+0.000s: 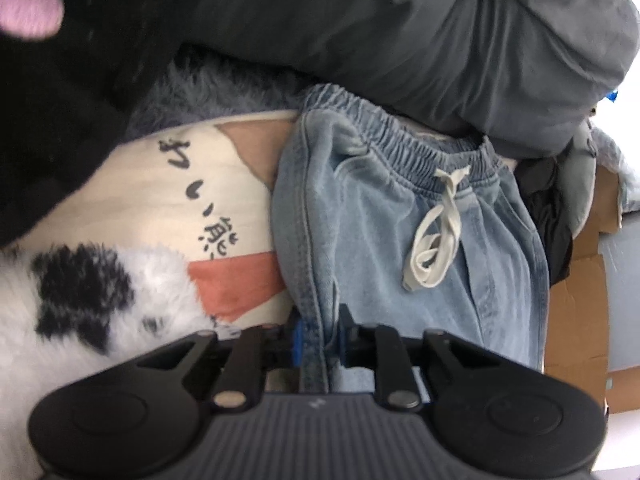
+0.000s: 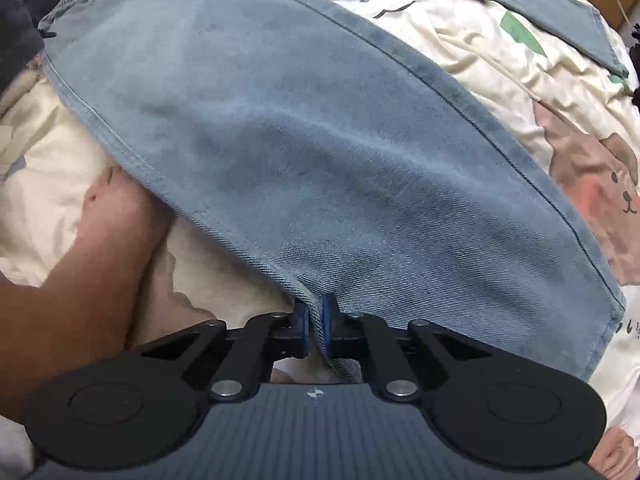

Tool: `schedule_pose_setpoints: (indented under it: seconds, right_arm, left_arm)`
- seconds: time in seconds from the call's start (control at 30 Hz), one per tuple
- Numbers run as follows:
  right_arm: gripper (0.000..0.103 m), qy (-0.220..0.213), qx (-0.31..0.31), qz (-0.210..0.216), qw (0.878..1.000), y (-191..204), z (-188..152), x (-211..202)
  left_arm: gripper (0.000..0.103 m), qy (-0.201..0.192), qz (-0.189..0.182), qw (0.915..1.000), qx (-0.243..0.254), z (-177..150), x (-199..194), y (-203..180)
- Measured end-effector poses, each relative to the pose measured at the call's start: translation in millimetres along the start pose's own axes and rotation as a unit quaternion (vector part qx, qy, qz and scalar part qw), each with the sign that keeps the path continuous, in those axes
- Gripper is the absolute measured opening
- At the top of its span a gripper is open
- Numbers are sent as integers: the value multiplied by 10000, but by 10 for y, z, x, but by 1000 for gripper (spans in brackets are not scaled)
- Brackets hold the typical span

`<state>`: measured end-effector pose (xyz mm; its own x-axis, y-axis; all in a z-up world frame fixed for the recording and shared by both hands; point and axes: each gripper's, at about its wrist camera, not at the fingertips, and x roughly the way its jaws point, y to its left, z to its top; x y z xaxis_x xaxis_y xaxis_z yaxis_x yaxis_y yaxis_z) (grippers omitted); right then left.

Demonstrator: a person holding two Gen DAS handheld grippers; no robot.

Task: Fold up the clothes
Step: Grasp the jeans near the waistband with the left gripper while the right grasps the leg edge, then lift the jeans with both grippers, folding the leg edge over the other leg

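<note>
One pair of light-blue denim trousers (image 1: 360, 208) lies on a bed with a cream printed cover (image 2: 500, 92), waistband at the far end against a grey quilt (image 1: 440, 40). The left tool (image 1: 320, 340) is clamped on a side seam near the waist; the right tool (image 2: 315, 330) is clamped on a seamed edge lower down the leg. The cloth reads as soft, fairly heavy and limp: it drapes and creases, so it should sag between holds, and thick seams and hems offer the surest purchase. Count: one pair of trousers, one white drawstring (image 1: 434, 236) tied in a bow, two tools. A bare forearm (image 2: 80, 248) lies near left of the right tool. One black-and-white fleece (image 1: 100, 292) lies left.
</note>
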<state>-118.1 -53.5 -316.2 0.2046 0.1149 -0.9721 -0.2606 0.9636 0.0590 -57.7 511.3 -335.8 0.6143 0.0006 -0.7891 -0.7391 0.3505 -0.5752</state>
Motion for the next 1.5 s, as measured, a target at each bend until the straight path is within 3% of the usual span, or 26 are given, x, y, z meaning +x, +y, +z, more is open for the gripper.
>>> schedule_pose_setpoints:
  seconds: [0.37, 0.73, 1.2, 1.5]
  right_arm:
    - [1, -354, 214, 83, 9991, -130, 144, -465]
    - [1, -885, 367, -179, 9952, -304, 523, -1064]
    - [1, -964, 110, -522, 9939, -439, 1045, -1666]
    - [1, -801, -131, -868, 9929, -573, 1691, -2040]
  left_arm:
    - [9, -10, 126, 9994, 331, 110, -261, -432]
    - [9, -91, -241, 9985, 478, 227, -429, -953]
    - [8, -114, -693, 9937, 876, 370, -515, -1596]
    - [8, -156, -1036, 9901, 935, 446, -462, -1885]
